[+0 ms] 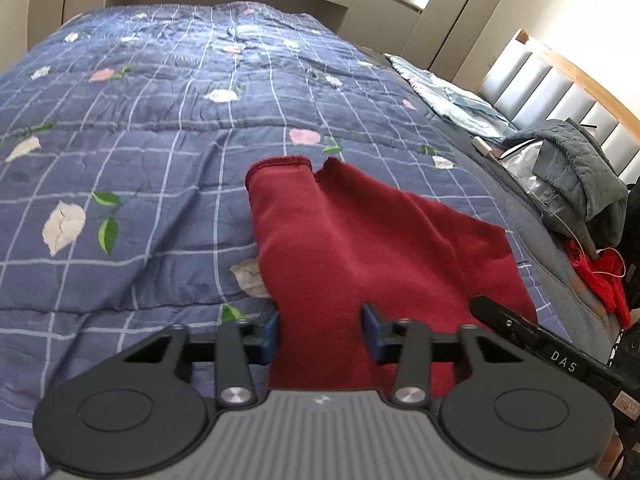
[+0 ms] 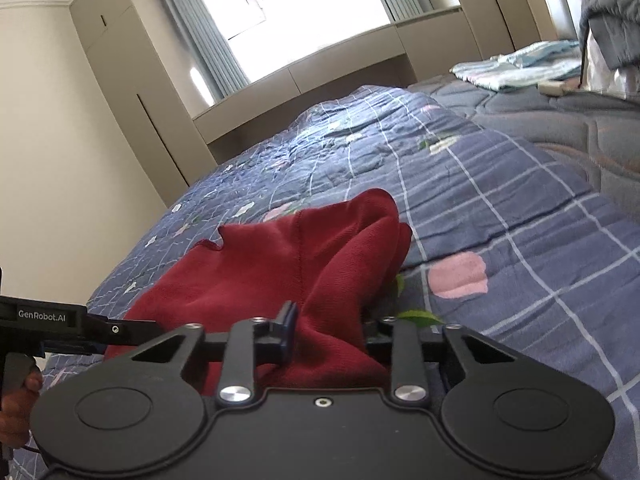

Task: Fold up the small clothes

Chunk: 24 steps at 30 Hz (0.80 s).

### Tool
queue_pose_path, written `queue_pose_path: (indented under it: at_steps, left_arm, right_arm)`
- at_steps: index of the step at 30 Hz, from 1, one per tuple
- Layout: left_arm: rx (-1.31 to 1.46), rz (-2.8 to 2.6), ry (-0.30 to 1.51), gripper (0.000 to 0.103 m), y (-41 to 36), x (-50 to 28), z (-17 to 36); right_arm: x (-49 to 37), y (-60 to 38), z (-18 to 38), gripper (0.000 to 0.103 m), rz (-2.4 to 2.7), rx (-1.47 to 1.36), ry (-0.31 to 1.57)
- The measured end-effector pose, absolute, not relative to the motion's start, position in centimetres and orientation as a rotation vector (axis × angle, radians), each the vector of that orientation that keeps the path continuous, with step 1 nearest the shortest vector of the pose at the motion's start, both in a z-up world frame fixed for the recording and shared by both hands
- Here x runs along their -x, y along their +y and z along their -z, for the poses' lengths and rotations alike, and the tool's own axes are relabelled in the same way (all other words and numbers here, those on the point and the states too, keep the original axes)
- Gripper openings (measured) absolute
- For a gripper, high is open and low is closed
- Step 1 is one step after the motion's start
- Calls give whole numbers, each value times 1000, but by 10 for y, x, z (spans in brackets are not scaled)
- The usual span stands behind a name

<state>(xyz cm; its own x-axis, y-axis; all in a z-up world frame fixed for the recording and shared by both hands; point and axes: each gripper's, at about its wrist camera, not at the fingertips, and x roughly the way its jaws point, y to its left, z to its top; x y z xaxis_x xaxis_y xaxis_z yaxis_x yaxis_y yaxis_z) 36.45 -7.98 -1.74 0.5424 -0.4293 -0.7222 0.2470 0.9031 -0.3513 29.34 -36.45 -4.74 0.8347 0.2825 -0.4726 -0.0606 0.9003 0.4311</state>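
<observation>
Between both hand-held grippers' fingers, red garment (image 1: 360, 248)

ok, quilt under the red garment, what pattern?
Blue quilt with a white grid and scattered pink and white flowers with green leaves; clearest in the left wrist view.

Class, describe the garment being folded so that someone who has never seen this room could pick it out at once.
Start at the bed's blue checked quilt with its flower print. Near its close edge, between the left gripper and right gripper, lies the dark red garment. It is plain and unpatterned, unlike the grey jacket and pale blue cloth by the headboard.
</observation>
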Motion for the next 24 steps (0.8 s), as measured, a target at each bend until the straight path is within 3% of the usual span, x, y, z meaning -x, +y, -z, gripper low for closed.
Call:
queue_pose_path:
  at_steps: [4, 14, 24]
  left_arm:
    - [217, 413, 874, 30, -79, -358, 1]
    - [130, 312, 758, 29, -38, -344, -45]
    - [172, 137, 771, 30, 58, -345, -29]
  right_arm:
    - [-290, -358, 34, 21, -198, -404, 530]
    - [-316, -295, -3, 17, -331, -334, 475]
    - [-354, -191, 5, 16, -482, -288, 520]
